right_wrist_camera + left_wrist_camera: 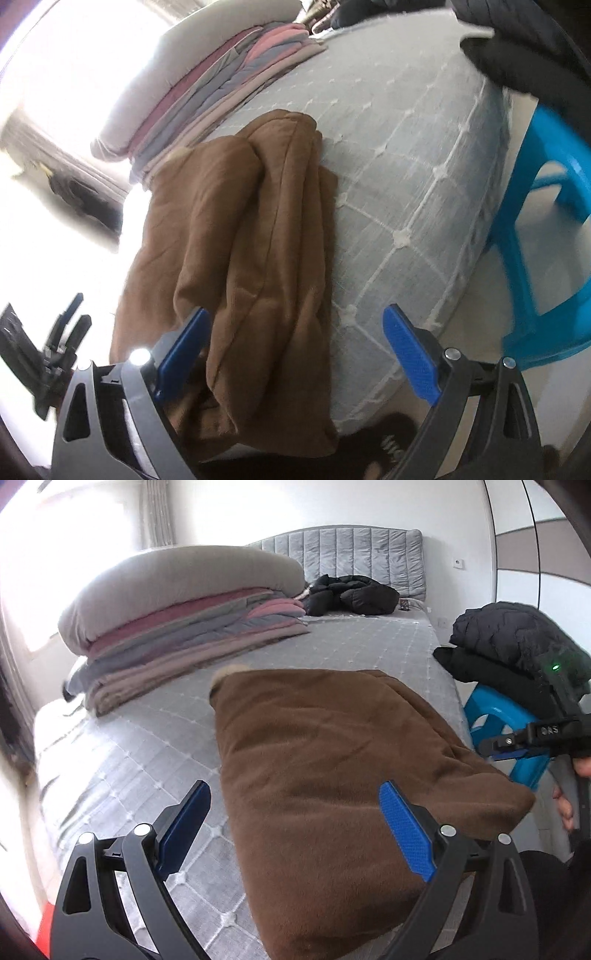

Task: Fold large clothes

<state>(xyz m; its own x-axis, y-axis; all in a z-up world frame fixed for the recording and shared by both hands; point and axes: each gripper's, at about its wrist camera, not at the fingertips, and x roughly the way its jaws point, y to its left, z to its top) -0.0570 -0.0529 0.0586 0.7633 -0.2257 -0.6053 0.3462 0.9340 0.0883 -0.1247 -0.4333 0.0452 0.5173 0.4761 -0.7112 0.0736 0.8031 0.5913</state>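
Note:
A folded brown garment [332, 768] lies on the grey quilted bed [147, 746] near its front right corner. My left gripper [295, 827] is open and empty, hovering just above the garment's near edge. In the right wrist view the same brown garment [251, 240] shows as a thick folded bundle at the bed's edge. My right gripper [295, 350] is open and empty over its near end. The right gripper also shows in the left wrist view [506, 744] at the bed's right side. The left gripper shows in the right wrist view [72, 321] at the far left.
A stack of folded blankets [184, 627] fills the bed's far left. A black jacket [351, 594] lies by the grey headboard [351, 550]. A blue plastic stool [495, 723] stands right of the bed with dark clothes [517, 638] piled on it.

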